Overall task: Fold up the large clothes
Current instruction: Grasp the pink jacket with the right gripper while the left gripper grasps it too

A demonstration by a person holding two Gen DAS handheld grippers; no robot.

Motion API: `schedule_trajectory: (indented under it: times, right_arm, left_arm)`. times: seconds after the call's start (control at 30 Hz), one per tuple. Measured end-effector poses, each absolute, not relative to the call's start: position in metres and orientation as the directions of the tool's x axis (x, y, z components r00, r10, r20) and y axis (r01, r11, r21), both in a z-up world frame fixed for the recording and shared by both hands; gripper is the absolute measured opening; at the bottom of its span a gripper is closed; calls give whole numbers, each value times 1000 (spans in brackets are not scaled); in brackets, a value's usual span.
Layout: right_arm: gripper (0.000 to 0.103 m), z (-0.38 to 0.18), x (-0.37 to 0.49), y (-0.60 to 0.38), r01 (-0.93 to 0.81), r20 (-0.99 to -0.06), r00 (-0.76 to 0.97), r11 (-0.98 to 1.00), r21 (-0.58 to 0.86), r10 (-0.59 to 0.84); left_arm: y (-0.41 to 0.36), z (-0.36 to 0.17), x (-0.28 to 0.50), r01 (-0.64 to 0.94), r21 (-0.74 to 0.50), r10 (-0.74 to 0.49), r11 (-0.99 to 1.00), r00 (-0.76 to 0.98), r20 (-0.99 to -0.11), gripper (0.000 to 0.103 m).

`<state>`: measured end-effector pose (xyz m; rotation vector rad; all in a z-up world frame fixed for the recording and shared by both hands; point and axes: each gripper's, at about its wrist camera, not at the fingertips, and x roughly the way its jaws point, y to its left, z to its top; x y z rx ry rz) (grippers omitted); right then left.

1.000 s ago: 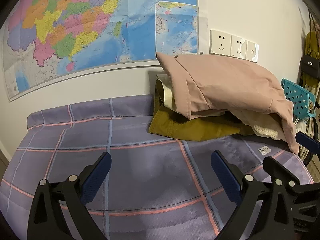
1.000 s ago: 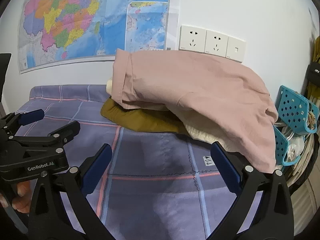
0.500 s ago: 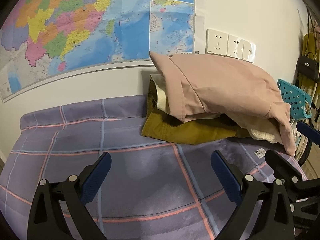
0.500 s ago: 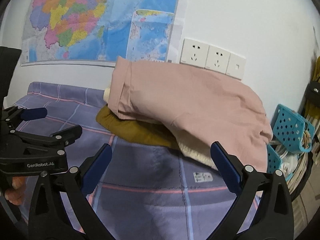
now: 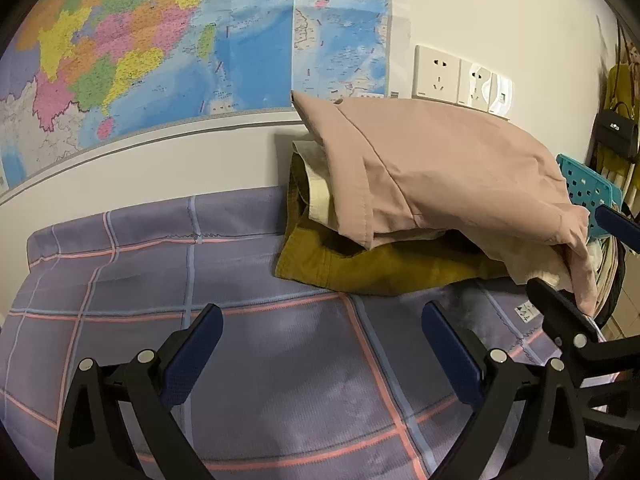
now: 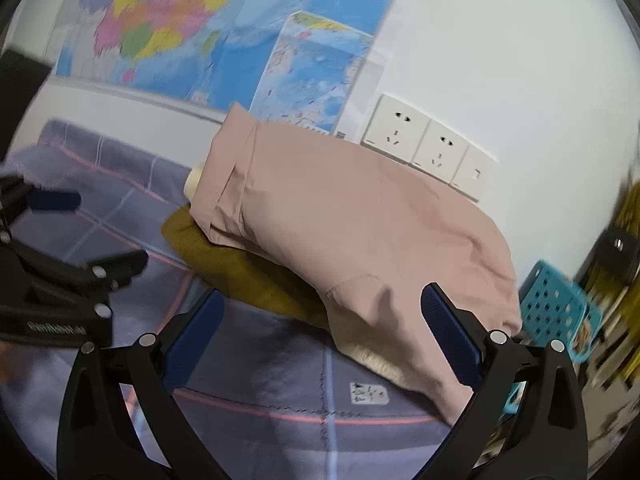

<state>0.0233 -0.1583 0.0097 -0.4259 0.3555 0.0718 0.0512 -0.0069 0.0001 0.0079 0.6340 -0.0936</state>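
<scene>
Bedspread (image 6: 256, 364) clothes pile (image 6: 360, 240) ahead of right gripper (image 6: 320, 328).

Pink garment (image 5: 448, 168) atop cream (image 5: 316, 188) & mustard clothes (image 5: 384, 268); purple plaid sheet (image 5: 280, 360) w/ pink-blue lines; teal basket (image 5: 588, 192).

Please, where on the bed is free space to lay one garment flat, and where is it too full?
The checked sheet is bare from its left edge to the mustard garment, and forward to the open left gripper. Crowded: the far right, where the pink garment tops the pile beside the blue basket. The open right gripper hangs near it.
</scene>
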Motion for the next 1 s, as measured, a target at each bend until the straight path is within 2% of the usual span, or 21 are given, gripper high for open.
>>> schedule_trajectory:
  times: [0.13, 0.2, 0.3, 0.33, 0.37, 0.43, 0.5, 0.67, 0.8, 1.0]
  right_arm:
    - [93, -1, 51, -142, -113, -321, 943, 820, -561, -90]
    - [86, -11, 70, -133, -90, -289, 946, 736, -671, -147]
    - [70, -15, 97, -131, -122, -315, 936, 701, -703, -154]
    - [57, -15, 106, -132, -123, -317, 935, 693, -711, -159]
    - [36, -14, 112, -132, -132, -327, 931, 682, -719, -165]
    - [10, 0, 119, -139, -175, -364, 923, 703, -690, -127]
    - [8, 31, 117, -158, -205, -392, 918, 776, -597, -59]
    - [7, 130, 111, -239, -189, -361, 929, 941, -279, 80]
    - [7, 186, 108, -287, -168, -312, 945, 967, -189, 103]
    - [7, 235, 102, -328, -198, -270, 948, 976, -90, 167]
  left_arm:
    - [4, -3, 64, 55, -1, -45, 998, 796, -603, 96]
    - [10, -4, 70, 36, 16, -20, 999, 800, -600, 96]
    - [19, -2, 78, 10, 46, 20, 999, 807, -590, 96]
    - [22, -1, 81, 6, 49, 24, 999, 807, -590, 96]
    - [25, -1, 84, 1, 53, 31, 999, 807, -590, 96]
    - [30, 0, 89, -6, 67, 44, 998, 811, -584, 96]
    - [34, 2, 95, -7, 84, 55, 996, 815, -578, 96]
    - [38, 11, 114, 33, 99, 26, 995, 837, -547, 96]
    - [24, 23, 130, 144, 96, -78, 985, 865, -495, 96]
    - [-33, 35, 142, 379, 190, -290, 906, 881, -375, 96]
